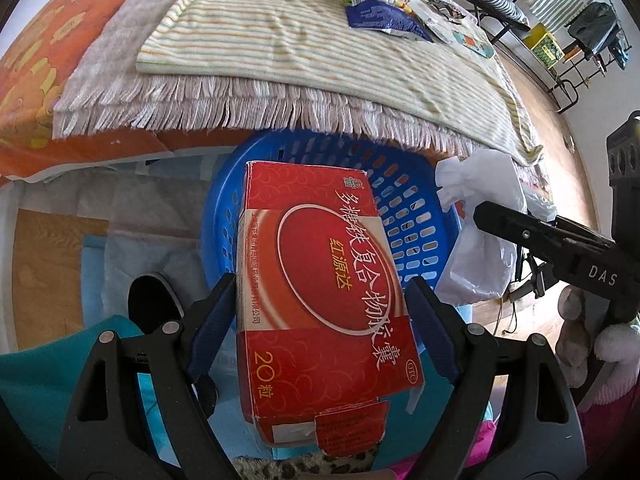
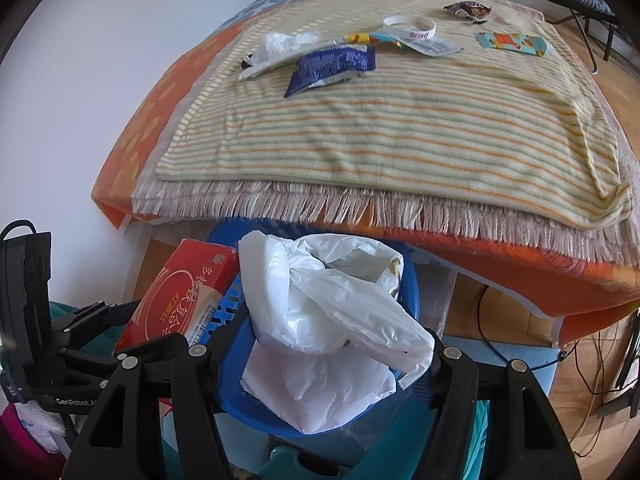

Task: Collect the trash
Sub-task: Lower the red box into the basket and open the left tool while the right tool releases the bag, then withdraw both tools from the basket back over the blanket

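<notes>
My left gripper (image 1: 320, 300) is shut on a red medicine box (image 1: 320, 288) and holds it over the blue slotted basket (image 1: 416, 216) below the bed's edge. The box also shows in the right wrist view (image 2: 180, 292), at the basket's left rim. My right gripper (image 2: 340, 344) is shut on a crumpled white plastic bag (image 2: 320, 312) and holds it over the basket (image 2: 232, 396). From the left wrist view the bag (image 1: 480, 248) hangs at the basket's right rim from the right gripper's black fingers (image 1: 532, 236).
On the striped blanket (image 2: 380, 120) lie a blue wrapper (image 2: 332, 66), a white bag (image 2: 280, 46), a white wristband (image 2: 410, 26), a brown wrapper (image 2: 466, 10) and a teal packet (image 2: 512, 44). Fringe (image 2: 360, 200) overhangs the basket. Cables (image 2: 592, 360) lie on the wooden floor at right.
</notes>
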Motion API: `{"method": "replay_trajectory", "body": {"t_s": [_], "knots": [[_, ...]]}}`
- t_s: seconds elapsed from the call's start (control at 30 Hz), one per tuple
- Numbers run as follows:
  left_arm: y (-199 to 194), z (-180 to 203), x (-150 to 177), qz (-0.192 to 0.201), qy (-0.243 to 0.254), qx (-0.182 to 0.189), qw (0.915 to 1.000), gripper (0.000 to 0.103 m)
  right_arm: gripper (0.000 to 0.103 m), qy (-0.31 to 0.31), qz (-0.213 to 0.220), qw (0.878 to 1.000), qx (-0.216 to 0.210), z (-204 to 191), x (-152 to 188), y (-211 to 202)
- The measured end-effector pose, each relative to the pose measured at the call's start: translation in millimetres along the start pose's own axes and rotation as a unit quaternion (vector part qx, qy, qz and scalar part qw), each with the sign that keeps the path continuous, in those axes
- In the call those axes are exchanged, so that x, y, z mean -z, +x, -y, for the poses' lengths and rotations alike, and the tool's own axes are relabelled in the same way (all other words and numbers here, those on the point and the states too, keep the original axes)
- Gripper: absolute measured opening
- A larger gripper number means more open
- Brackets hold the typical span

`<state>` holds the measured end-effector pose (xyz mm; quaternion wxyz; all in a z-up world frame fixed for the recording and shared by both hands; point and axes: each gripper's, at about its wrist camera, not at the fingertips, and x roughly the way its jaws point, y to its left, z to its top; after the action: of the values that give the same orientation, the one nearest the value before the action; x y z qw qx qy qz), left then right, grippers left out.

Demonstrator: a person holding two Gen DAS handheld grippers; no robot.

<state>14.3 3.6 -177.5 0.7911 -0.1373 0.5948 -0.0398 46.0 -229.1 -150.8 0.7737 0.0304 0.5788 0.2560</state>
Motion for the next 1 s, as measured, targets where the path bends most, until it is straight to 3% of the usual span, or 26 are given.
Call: {"method": "replay_trajectory", "body": {"t_s": [0.37, 0.53, 1.0], "knots": [[0.9, 1.4, -6.0, 0.011, -0.001, -0.002, 0.9999, 0.087, 0.071, -0.003, -0.003, 1.000, 0.006, -0.3, -0.7, 5.8], [-0.2, -2.0, -8.4, 0.013, -0.008, -0.006, 0.9999, 0.087, 0.087, 0.003, -0.002, 1.000, 0.003, 0.9, -1.6, 5.9], [-6.4, -3.1, -8.4, 0.023, -0.012, -0.005, 0.9996, 0.087, 0.087, 0.014, 0.012, 1.000, 0.002, 5.8, -5.8, -3.7]]}}
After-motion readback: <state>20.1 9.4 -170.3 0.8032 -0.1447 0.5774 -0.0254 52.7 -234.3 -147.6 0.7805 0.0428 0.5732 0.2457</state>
